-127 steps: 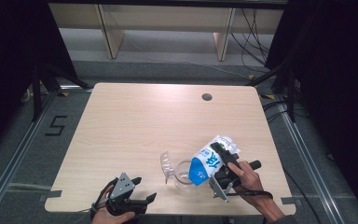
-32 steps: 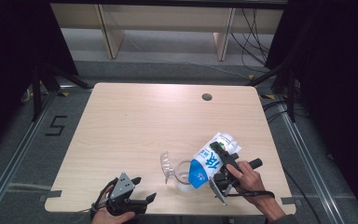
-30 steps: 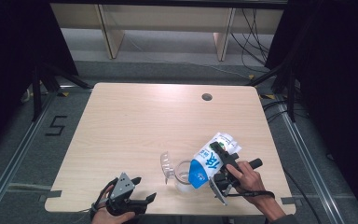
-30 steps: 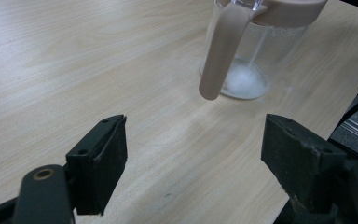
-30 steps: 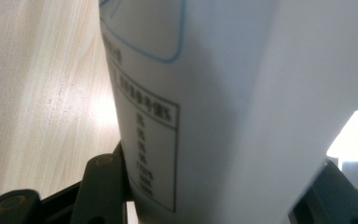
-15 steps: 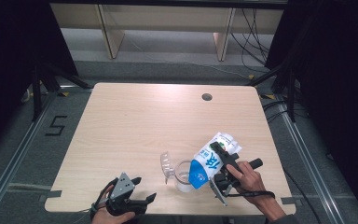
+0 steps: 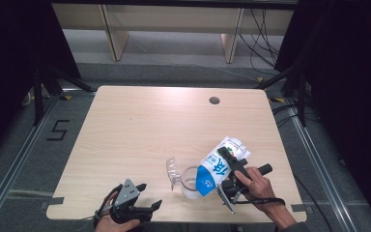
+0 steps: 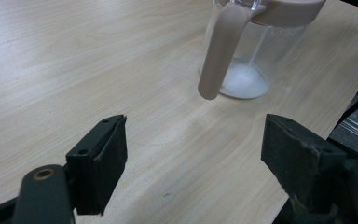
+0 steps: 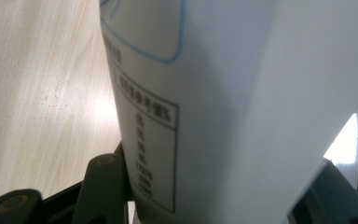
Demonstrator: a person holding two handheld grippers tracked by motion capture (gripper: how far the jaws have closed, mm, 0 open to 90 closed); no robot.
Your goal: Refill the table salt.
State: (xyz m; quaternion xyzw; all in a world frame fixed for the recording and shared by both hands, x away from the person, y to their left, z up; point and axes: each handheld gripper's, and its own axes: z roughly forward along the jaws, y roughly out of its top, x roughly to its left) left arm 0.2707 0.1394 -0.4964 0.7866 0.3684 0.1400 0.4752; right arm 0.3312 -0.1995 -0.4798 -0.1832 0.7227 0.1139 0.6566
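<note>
A white and blue carton (image 7: pixel 220 164) is tilted with its low end over the mouth of a clear jug (image 7: pixel 187 181) near the table's front right. My right gripper (image 7: pixel 228 168) is shut on the carton, whose white side with printed text (image 9: pixel 223 112) sits between the jaws in the right gripper view. The jug (image 8: pixel 254 44) has a beige lid and handle, and a little white liquid lies at its bottom. My left gripper (image 7: pixel 142 203) rests open at the front left edge, apart from the jug, with nothing between its pads (image 8: pixel 100 163).
The pale wooden table (image 7: pixel 140 125) has a round cable hole (image 7: pixel 214 100) at its far right. Shelving and cables stand beyond the far edge. A floor marking "5" (image 7: pixel 58 130) lies left of the table.
</note>
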